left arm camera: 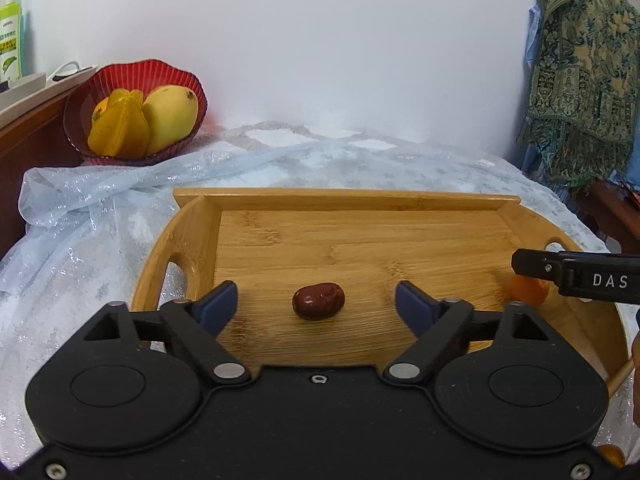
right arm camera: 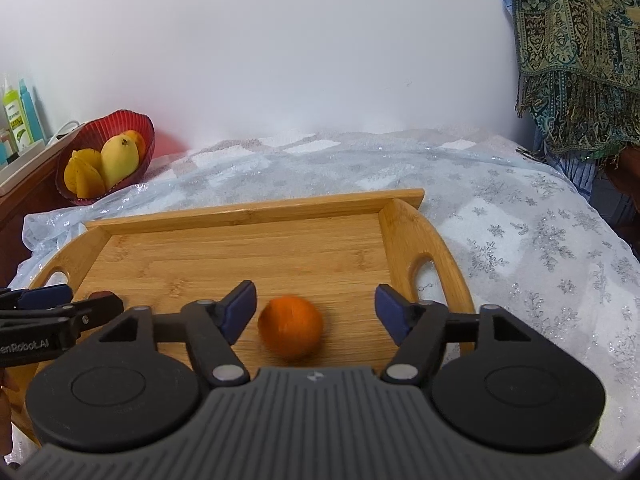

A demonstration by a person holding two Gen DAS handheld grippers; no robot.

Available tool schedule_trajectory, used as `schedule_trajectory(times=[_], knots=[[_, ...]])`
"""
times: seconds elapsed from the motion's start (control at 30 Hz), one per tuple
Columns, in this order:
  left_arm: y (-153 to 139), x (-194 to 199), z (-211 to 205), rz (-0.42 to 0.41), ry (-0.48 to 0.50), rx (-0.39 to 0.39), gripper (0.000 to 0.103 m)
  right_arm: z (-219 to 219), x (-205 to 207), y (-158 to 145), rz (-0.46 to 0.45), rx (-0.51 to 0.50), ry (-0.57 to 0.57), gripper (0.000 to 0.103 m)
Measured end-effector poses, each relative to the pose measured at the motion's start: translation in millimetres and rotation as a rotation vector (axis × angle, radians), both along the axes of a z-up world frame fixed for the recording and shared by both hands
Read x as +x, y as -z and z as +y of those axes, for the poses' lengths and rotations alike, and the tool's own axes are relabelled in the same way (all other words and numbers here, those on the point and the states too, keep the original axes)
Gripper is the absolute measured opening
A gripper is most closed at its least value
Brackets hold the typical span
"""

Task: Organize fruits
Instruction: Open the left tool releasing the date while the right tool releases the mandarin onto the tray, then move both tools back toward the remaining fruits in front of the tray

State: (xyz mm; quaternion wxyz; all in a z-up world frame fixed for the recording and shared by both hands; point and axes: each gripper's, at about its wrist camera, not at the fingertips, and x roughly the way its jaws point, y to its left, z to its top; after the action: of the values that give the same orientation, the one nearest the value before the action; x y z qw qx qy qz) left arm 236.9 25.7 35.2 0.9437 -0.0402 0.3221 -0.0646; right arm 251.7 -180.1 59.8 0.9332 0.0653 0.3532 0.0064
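A dark red date (left arm camera: 318, 301) lies on the floor of the wooden tray (left arm camera: 360, 200), between the wide-apart blue pads of my left gripper (left arm camera: 316, 306), which is open and touches nothing. In the right wrist view a small orange fruit (right arm camera: 290, 328), slightly blurred, lies on the tray (right arm camera: 256, 209) between the pads of my right gripper (right arm camera: 316, 312), open too, with the fruit nearer the left pad. The orange fruit (left arm camera: 528, 290) also shows in the left view, partly behind the right gripper's finger (left arm camera: 532, 262).
A red bowl (left arm camera: 132, 76) holding a mango (left arm camera: 170, 116) and a starfruit (left arm camera: 120, 124) stands at the back left beside a wooden ledge. A sparkly white cloth (right arm camera: 520, 240) covers the table. A patterned scarf (right arm camera: 580, 40) hangs at the right. Bottles (right arm camera: 16, 116) stand far left.
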Motion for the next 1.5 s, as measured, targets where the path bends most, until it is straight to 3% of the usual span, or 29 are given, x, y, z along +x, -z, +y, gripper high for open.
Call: schedule_trajectory(times=[0.17, 0.47, 0.67, 0.83, 1.1, 1.3, 1.5], knots=[[-5, -9, 0, -0.015, 0.002, 0.0, 0.092, -5, -6, -7, -0.027, 0.023, 0.003, 0.09], [-11, -28, 5, -0.037, -0.03, -0.028, 0.1, -3, -18, -16, -0.07, 0.027, 0.012, 0.093], [-18, -47, 11, -0.059, -0.041, -0.049, 0.102, -3, -43, -26, -0.156, 0.05, 0.022, 0.103], [-26, -67, 9, -0.103, -0.049, -0.022, 0.102, 0, -70, -35, -0.218, 0.075, 0.01, 0.103], [-20, -116, 8, -0.143, -0.053, -0.04, 0.102, 13, -119, -37, -0.342, -0.001, 0.001, 0.103], [-15, -150, 7, -0.186, -0.048, -0.028, 0.102, 20, -149, -27, -0.345, -0.047, 0.01, 0.103], [-10, -185, 14, -0.247, -0.023, -0.073, 0.103, 26, -173, -11, -0.313, -0.026, 0.022, 0.103]])
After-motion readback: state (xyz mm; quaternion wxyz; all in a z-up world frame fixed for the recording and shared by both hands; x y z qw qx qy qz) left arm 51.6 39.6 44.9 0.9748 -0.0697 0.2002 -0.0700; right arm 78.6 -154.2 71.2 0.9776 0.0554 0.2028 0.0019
